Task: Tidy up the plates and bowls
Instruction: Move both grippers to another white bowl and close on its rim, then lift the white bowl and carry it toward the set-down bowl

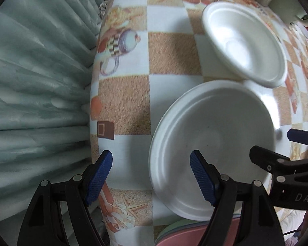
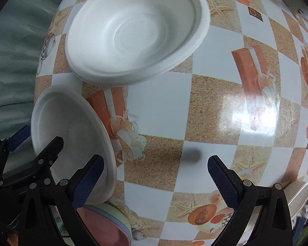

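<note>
Nearest the cameras, both sets of tongs point down at the desk (image 2: 158,110) with their blue pads apart and nothing between them: the left tongs (image 1: 152,176) straddle the near-left rim of the white plate (image 1: 213,149), one pad over bare cloth and the other over the plate's well, while the right tongs (image 2: 156,180) hang over open checkered cloth just right of that same plate (image 2: 71,135). Under the plate's near edge a stack of pastel dishes (image 2: 108,223), pink on top, peeks out at the desk's front, and the plate seems to rest partly on it, though I cannot tell how firmly. A white rim (image 2: 299,196) shows at the lower right in the right view; what it belongs to is unclear. Farther back sits the white bowl (image 2: 133,30), its rim just beside the plate's far edge (image 1: 244,45), touching or nearly so. The step in hand looks like the approach to a first pick, most likely the plate by its rim. The next move would call for lowering the left tongs so one pad slips under the lip and closing on that thin edge. Room is generous to the right and centre; on the left the desk edge and the pale curtain (image 1: 37,82) are close, and the two tongs are near each other.
</note>
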Demonstrator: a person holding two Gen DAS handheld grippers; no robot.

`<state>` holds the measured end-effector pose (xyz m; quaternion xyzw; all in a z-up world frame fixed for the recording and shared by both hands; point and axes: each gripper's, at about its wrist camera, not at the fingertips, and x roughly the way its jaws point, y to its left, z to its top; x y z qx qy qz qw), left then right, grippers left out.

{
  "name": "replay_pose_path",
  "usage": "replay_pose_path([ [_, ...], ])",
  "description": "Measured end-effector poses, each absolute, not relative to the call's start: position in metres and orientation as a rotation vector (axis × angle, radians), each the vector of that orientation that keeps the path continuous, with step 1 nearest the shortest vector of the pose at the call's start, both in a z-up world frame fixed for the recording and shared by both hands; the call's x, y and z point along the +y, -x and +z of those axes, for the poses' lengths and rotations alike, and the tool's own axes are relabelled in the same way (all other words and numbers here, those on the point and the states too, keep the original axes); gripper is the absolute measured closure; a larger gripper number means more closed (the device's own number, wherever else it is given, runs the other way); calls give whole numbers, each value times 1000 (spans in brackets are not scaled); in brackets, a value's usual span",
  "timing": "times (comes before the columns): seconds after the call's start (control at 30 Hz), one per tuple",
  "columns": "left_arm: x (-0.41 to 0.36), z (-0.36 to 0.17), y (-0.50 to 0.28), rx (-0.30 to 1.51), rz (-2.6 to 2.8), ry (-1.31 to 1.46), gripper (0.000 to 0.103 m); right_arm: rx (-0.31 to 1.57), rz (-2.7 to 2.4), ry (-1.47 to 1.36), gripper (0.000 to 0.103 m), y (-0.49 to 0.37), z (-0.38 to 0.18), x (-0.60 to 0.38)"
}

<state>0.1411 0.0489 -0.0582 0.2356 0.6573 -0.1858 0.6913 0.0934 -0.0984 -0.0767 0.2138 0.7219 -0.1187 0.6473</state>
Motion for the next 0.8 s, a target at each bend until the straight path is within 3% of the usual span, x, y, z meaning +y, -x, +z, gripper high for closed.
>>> replay_pose_path([
  [0.07,50,-64,-144,1498,-419,-509,28,1643,-266,-481,7,-95,-80,-94],
  [0.1,49,-66,-144,1511,-425,-505,35,1643,-257,-487,16,-95,-82,-93],
  [0.17,45,-68,-142,1508,-433,-523,44,1642,-259,-475,20,-97,-81,-90],
  [0.23,38,-68,-137,1517,-467,-515,62,1634,-232,-465,34,-97,-79,-86],
  [0.27,35,-67,-135,1513,-469,-522,62,1631,-212,-461,38,-98,-79,-83],
  [0.33,28,-66,-131,1506,-477,-536,63,1632,-167,-476,63,-98,-79,-79],
  [0.43,19,-67,-123,1516,-498,-541,64,1647,-147,-514,83,-92,-83,-76],
  [0.8,-11,-64,-78,1503,-573,-640,64,1678,-187,-602,83,-26,-86,-98],
])
